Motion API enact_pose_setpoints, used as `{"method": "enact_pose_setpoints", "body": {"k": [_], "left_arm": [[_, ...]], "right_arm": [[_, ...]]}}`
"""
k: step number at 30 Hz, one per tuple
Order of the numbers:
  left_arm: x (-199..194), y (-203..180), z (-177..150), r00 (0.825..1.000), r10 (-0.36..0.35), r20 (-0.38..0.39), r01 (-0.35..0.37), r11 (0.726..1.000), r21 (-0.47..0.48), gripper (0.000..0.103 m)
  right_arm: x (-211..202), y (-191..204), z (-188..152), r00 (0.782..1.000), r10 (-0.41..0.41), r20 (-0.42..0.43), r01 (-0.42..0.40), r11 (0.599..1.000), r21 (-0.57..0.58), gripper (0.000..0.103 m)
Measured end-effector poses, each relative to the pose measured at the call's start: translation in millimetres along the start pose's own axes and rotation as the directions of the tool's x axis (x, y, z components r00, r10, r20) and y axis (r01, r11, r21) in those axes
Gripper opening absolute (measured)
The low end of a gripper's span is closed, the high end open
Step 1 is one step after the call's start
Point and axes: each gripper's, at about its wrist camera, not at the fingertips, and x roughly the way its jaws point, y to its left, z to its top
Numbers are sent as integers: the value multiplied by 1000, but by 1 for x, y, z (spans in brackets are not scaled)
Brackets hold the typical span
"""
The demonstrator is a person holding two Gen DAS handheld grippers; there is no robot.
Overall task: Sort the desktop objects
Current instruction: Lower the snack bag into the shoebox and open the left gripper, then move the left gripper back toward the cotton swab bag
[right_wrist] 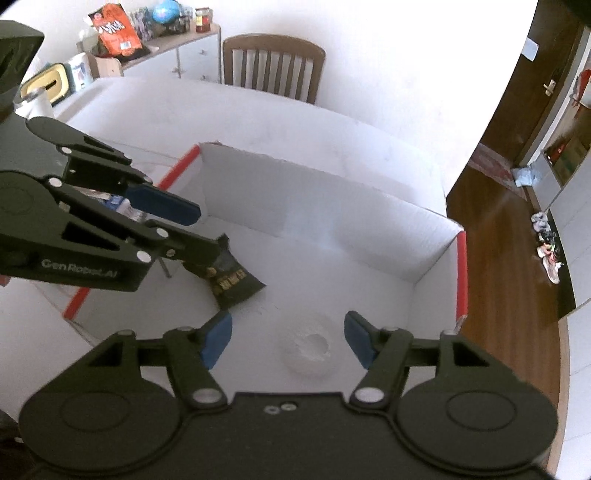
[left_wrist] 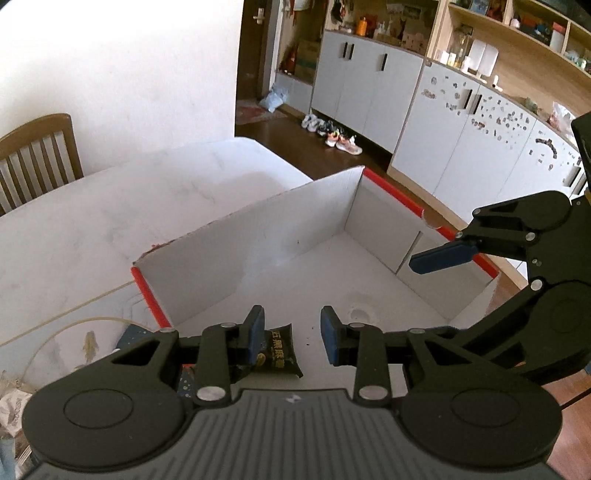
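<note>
A white cardboard box (left_wrist: 258, 236) with red-taped edges lies open on the white table; it also shows in the right wrist view (right_wrist: 314, 199). A black snack packet (left_wrist: 277, 350) with gold print lies inside the box by my left gripper's left finger; it also shows in the right wrist view (right_wrist: 232, 284). My left gripper (left_wrist: 292, 334) is open over the box, its jaws apart, nothing held between them. A white tape roll (right_wrist: 308, 350) lies on the box floor between the open jaws of my right gripper (right_wrist: 288, 341), which holds nothing.
A wooden chair (right_wrist: 273, 66) stands at the table's far side. A cluttered sideboard with an orange snack bag (right_wrist: 116, 31) is at the back left. White cabinets (left_wrist: 443, 122), shoes and wood floor lie beyond the table. Loose items and a cord (left_wrist: 55, 332) lie left of the box.
</note>
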Motion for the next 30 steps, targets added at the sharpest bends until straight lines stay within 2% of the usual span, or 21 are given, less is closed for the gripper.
{"method": "enact_pose_setpoints", "body": {"k": [6,13,15,16,19,23,30], "left_arm": [[-24,1,-7,999,8,42,-7,1000,-10,31],[-50,9,-17,995,30,96,-33,999,21,32],[-56,16,-21,995,24,101,-25,1000,11,46],[-59,20,-24,995,23,102,-24,1000,9,58],[-69,29,-32,994,17,106,-18,1000,10,61],[-83,43,-45,994,9,109,-9,1000,3,78],[-105,68,-59,992,1,126,0,1000,-8,89]], "right_arm": [[-18,9,-5,1000,-4,22,3,999,44,68],[-21,26,-5,999,-15,45,12,997,82,74],[-20,32,-5,999,-20,47,16,995,98,77],[-20,35,-6,999,-22,49,17,994,105,78],[-20,46,-6,998,-30,55,23,992,120,82],[-23,64,-4,996,-39,81,28,990,135,88],[-29,93,1,990,-45,136,21,985,169,91]]}}
